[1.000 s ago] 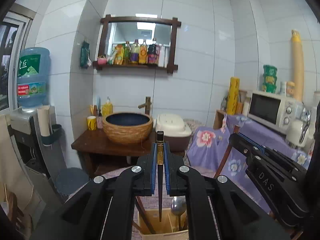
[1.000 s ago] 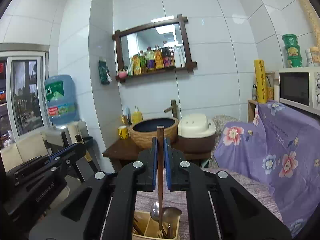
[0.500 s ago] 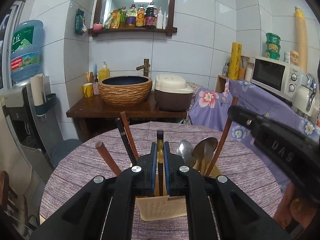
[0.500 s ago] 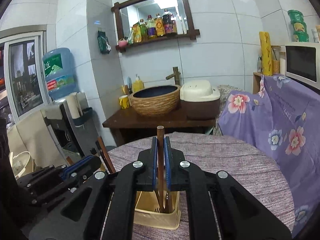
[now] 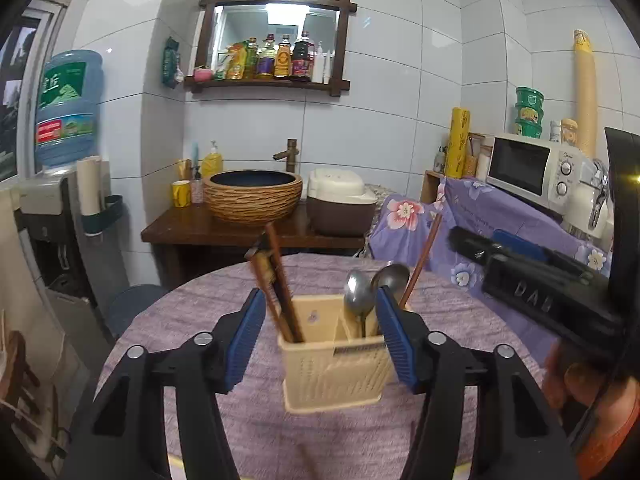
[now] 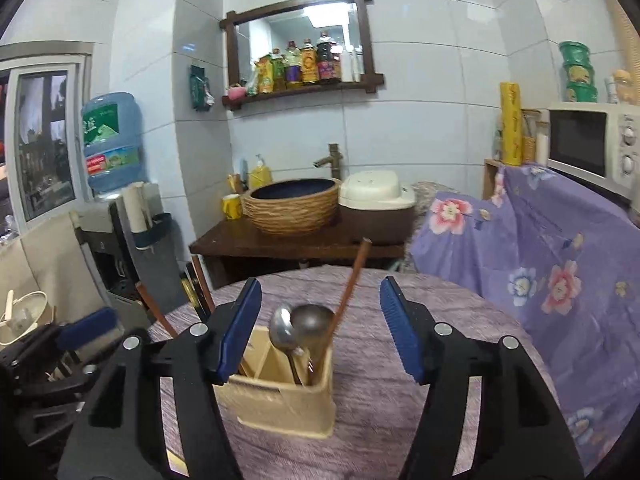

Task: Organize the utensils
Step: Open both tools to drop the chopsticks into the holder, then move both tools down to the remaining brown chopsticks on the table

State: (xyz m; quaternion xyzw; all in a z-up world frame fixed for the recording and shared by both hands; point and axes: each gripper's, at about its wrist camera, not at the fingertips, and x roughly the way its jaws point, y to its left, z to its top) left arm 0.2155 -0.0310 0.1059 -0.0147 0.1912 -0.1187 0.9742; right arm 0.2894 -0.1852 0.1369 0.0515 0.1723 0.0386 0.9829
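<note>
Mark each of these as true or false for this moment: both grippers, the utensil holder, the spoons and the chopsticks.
1. The left gripper is clamped on a chopstick. False: its jaws are opening and nothing is pressed between the pads.
2. The utensil holder stands upright on the purple-clothed table. True.
3. Two metal spoons stand bowl-up in the holder. True.
4. The right gripper holds a spoon. False: its jaws are opening, with nothing gripped.
5. All chopsticks share one compartment. False: the dark chopsticks lean in the left compartment, and a brown chopstick leans by the spoons.
</note>
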